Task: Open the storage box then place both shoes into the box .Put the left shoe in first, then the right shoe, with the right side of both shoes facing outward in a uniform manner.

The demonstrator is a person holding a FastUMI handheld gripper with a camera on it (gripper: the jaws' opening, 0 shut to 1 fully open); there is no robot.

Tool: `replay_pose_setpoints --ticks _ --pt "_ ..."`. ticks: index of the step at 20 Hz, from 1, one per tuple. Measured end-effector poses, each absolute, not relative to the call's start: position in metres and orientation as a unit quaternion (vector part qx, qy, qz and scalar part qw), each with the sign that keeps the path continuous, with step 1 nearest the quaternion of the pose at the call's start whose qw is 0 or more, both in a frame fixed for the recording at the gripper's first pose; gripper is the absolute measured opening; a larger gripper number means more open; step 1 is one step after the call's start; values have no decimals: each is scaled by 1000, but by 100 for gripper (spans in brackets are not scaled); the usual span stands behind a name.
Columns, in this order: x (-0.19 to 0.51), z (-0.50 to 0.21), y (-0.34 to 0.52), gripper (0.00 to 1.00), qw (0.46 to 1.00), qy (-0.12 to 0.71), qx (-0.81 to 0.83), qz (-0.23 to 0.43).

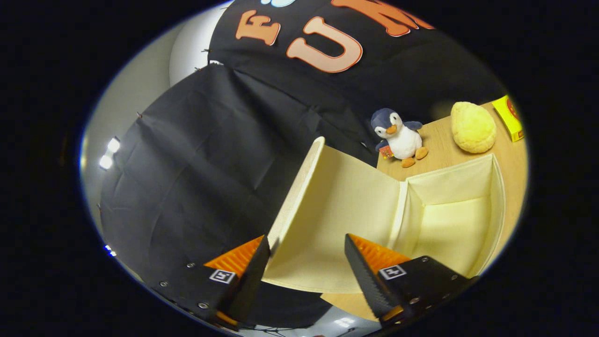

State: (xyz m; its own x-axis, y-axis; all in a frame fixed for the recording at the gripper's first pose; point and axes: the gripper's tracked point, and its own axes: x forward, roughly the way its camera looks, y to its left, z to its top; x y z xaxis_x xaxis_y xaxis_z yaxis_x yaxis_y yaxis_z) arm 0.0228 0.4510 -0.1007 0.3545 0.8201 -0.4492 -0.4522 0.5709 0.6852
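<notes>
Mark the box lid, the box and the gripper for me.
box lid [337, 210]: gripper view, its pale inner face, between the spread fingers.
storage box [497, 196]: gripper view, far side wall.
gripper [309, 262]: gripper view, midway between fingertips.

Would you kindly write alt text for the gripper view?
The open claw straddles the raised lid of a cream fabric storage box, whose inside looks empty. Beyond it on the wooden table sit a plush penguin and a yellow plush.

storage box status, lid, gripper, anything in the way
Gripper open, fingers either side of the raised lid. Storage box open. Toy penguin on the table beyond, not in the way.
</notes>
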Motion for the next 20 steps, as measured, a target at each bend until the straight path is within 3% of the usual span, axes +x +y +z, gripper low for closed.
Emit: replay_pose_setpoints --ticks 1,11,20 --pt "22 -106 448 98 797 398 215 400" --pt "48 -134 370 98 853 374 134 339" --pt "79 -157 207 98 903 360 94 216"
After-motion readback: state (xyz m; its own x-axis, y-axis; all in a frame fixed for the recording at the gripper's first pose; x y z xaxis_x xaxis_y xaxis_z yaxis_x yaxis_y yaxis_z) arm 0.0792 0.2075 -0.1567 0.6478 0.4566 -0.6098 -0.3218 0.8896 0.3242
